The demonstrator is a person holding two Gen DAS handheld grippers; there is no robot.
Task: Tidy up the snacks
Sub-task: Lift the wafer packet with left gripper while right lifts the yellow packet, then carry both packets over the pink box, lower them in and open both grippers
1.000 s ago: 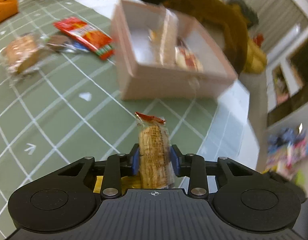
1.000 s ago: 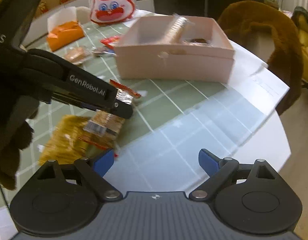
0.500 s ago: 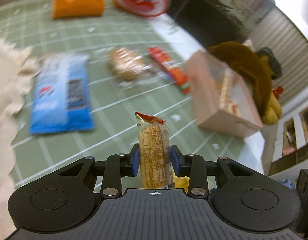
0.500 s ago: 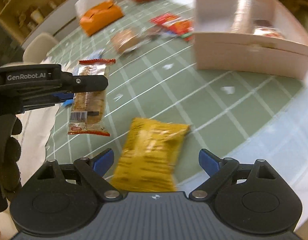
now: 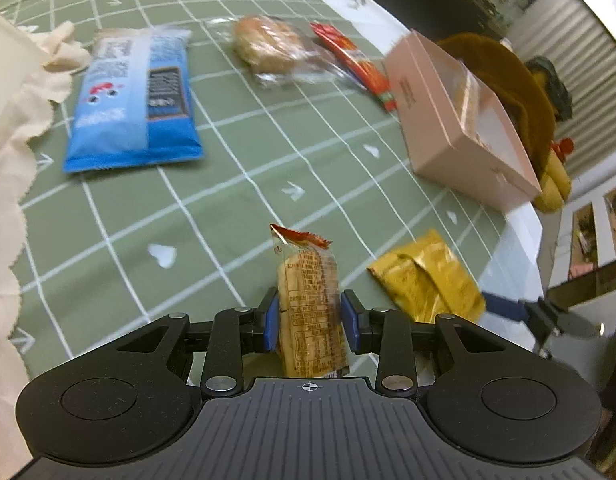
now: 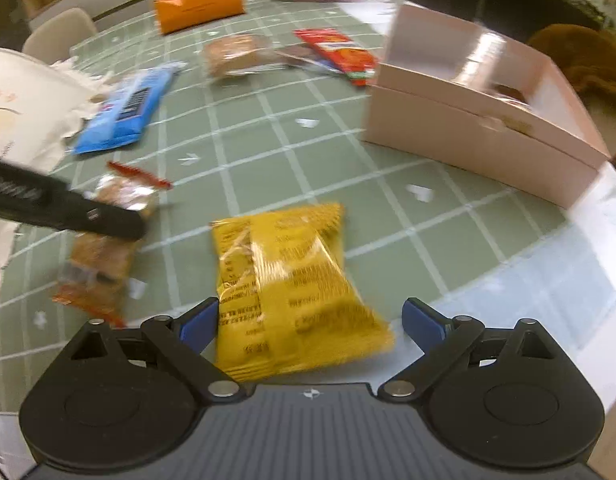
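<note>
Two tools: left tool (image 5: 309, 326) clamps an upright cracker pack (image 5: 309, 308); right tool (image 6: 309, 320), just widening, straddles the lengthwise yellow packet (image 6: 292, 284).

a foil snack packet (image 6: 292, 280) lay on the checked tablecloth (image 6: 308, 168), near the table's front edge. to its left a biscuit packet (image 6: 108, 240) was held above the cloth. behind it to the right an open box (image 6: 467, 136) was set, with a long wrapper (image 6: 124, 108), a wrapped bun (image 6: 236, 56) and a flat sachet (image 6: 335, 56) laid out further back.
</note>
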